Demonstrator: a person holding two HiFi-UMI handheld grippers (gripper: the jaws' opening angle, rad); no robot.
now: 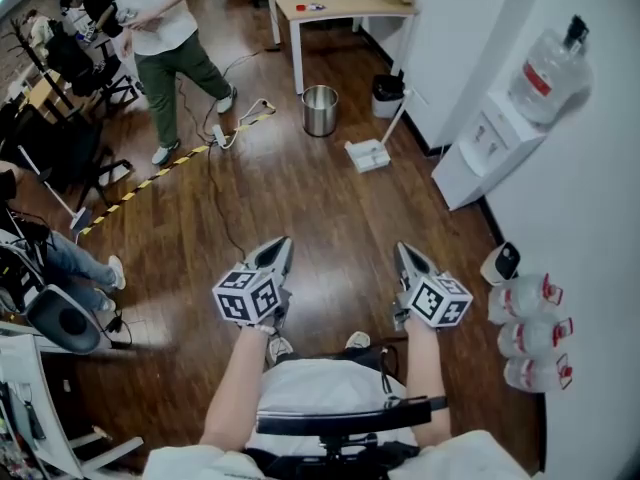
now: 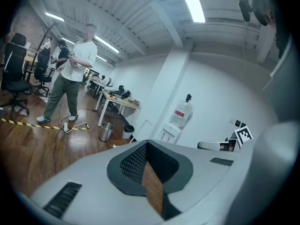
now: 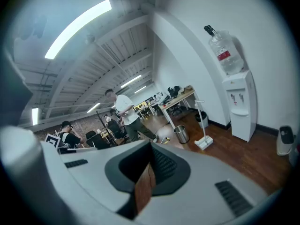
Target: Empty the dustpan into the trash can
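I stood on the wooden floor with the left gripper and right gripper held out side by side. Both pointed slightly down, and each had its fingers clenched on nothing. The dustpan sat on the floor well ahead of me, near the white wall, with its long handle leaning up and away. The metal trash can stood just to its left, and a smaller black bin stood behind it. As I judged it, the job had not yet begun, since I was well short of the pan. To do it well I needed to walk forward past the cable lying on the floor and spread one gripper's fingers before reaching the handle. I would then take the handle low down, where the pan could be steered. The lift had to keep the pan level so nothing slid out early. Only once its lip was over the can's rim should I tip it.
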